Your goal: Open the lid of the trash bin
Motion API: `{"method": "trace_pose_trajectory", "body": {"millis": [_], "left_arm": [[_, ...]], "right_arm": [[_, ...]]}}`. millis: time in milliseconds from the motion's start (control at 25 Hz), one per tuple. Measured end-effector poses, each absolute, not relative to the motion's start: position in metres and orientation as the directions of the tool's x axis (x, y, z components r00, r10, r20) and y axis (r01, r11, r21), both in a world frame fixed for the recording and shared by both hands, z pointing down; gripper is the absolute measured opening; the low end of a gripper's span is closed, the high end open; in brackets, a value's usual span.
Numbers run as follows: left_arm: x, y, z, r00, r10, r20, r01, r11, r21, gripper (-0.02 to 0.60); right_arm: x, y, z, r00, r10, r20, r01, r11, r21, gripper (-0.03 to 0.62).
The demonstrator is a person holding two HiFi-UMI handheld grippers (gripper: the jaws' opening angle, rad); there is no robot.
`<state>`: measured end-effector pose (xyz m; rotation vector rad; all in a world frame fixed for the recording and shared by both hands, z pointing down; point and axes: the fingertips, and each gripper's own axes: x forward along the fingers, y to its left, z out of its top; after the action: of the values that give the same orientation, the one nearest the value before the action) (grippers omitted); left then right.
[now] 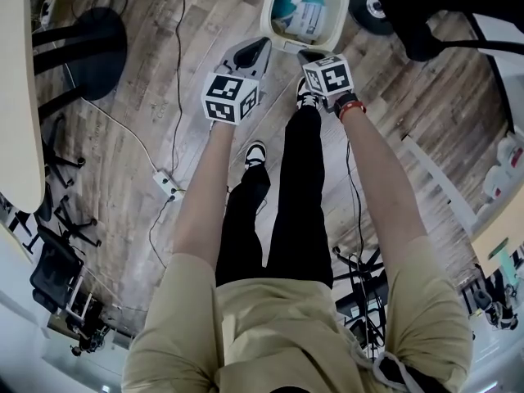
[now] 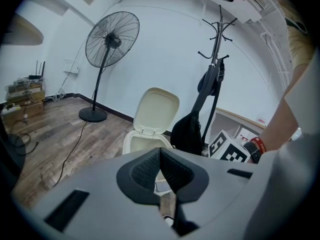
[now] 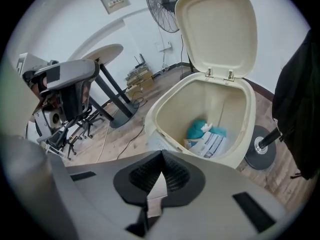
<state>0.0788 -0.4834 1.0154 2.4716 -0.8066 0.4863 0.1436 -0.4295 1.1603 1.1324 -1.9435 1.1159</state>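
Observation:
The cream trash bin (image 1: pixel 288 38) stands on the wooden floor just ahead of both grippers, with its lid (image 3: pixel 217 26) swung fully up and back on its hinges. Teal and white rubbish (image 3: pixel 206 137) lies at the bottom. In the left gripper view the bin (image 2: pixel 136 143) and raised lid (image 2: pixel 158 109) show beyond the jaws. My left gripper (image 1: pixel 254 51) is shut and holds nothing, a little short of the bin's near left corner. My right gripper (image 1: pixel 312 56) is shut and empty, close to the bin's front rim (image 3: pixel 165 129).
A coat stand (image 2: pixel 218 39) with a black bag (image 2: pixel 191 129) stands right of the bin, its round base (image 3: pixel 262 152) beside the bin. A pedestal fan (image 2: pixel 111 40) stands further left. Cables (image 1: pixel 178 72), a power strip (image 1: pixel 168 184) and a table leg (image 3: pixel 111 91) are on the floor.

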Motion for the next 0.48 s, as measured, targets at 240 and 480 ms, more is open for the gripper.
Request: {"method": "trace_pose_trajectory", "body": {"millis": [240,480], "left_arm": [[0.083,-0.479,1.016,0.741,-0.456,0.493,-0.650,-0.673,0.353,0.023],[0.085,-0.469,0.993,0.728,-0.442,0.524,-0.654,-0.678,0.337,0.023]], "right_arm": [[0.153,-0.433,1.151,-0.410,-0.358,0.839,-0.908,0.246,-0.339,0.015],[0.175,-0.425,1.110,-0.409,-0.367,0.836,-0.912,0.202,-0.357,0.015]]}}
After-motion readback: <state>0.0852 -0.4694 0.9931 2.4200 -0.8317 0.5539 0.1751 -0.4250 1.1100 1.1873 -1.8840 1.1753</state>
